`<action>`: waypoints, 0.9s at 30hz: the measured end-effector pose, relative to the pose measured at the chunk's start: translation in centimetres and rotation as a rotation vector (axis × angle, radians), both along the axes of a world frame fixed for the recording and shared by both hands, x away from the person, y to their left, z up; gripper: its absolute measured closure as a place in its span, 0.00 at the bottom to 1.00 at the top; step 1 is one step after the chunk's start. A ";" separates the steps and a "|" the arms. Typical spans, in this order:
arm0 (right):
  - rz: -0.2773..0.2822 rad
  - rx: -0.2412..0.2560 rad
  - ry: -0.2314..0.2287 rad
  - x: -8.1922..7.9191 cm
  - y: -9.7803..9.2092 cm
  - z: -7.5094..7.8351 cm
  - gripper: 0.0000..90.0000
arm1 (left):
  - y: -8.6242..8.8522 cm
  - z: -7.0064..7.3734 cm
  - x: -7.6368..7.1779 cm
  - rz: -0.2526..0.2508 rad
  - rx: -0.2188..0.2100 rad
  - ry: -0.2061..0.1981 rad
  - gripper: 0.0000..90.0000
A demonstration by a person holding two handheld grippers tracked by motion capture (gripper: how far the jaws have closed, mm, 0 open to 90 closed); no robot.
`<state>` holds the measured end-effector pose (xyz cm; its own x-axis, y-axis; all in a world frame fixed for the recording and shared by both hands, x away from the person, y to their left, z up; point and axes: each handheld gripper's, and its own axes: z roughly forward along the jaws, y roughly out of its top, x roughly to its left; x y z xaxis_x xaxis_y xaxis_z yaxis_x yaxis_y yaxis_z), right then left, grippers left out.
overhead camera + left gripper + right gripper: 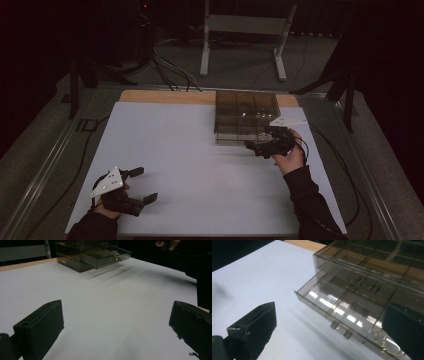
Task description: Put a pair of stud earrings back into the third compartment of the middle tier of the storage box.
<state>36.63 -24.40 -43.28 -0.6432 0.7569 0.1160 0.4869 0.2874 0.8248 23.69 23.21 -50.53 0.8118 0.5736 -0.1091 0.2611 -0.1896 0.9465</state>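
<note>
At far right of the white mat [200, 165]: smoked acrylic drawer box [245, 112], upper drawer [342, 305] slid partway out, gold ring [387, 343] inside. Right gripper [260, 147] jaws spread at drawer front. Left gripper [142, 185] wide open, near edge, holding nothing.

The room is dim, its far wall lost in darkness. A white table top [190, 150] with a wooden far edge [165, 96] stands on grey floor [240, 65], where black cables [170, 70] run beside a pale metal stand [245, 25].
</note>
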 end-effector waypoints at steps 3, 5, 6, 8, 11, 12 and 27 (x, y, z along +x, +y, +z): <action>0.015 0.009 0.002 -0.6 0.3 -0.4 0.00 | 0.0 0.0 0.0 -0.002 0.001 -0.001 0.01; 0.030 0.006 0.003 -1.1 0.5 -0.7 0.00 | 0.0 0.0 0.0 -0.002 0.001 0.000 0.01; 0.029 0.000 -0.001 -1.3 0.7 -0.9 0.00 | 0.0 0.0 0.0 -0.001 0.000 0.001 0.01; 0.036 -0.005 -0.004 -1.7 0.9 -1.2 0.00 | 0.0 0.0 0.0 -0.001 0.000 0.001 0.01; 0.046 -0.010 -0.011 -2.4 1.2 -1.6 0.00 | 0.0 0.0 0.0 -0.002 0.004 0.000 0.01; 0.048 -0.010 -0.013 -2.6 1.3 -1.7 0.00 | 0.0 0.0 0.0 -0.003 0.002 0.001 0.01; 0.139 0.011 -0.014 -4.9 1.7 -4.5 0.00 | -0.1 -0.1 0.0 -0.007 0.009 0.000 0.01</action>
<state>31.72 -22.75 -47.74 -0.7437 0.6588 0.1140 0.4314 0.3426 0.8346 23.67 23.12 -50.64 0.8158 0.5690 -0.1035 0.2597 -0.2003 0.9447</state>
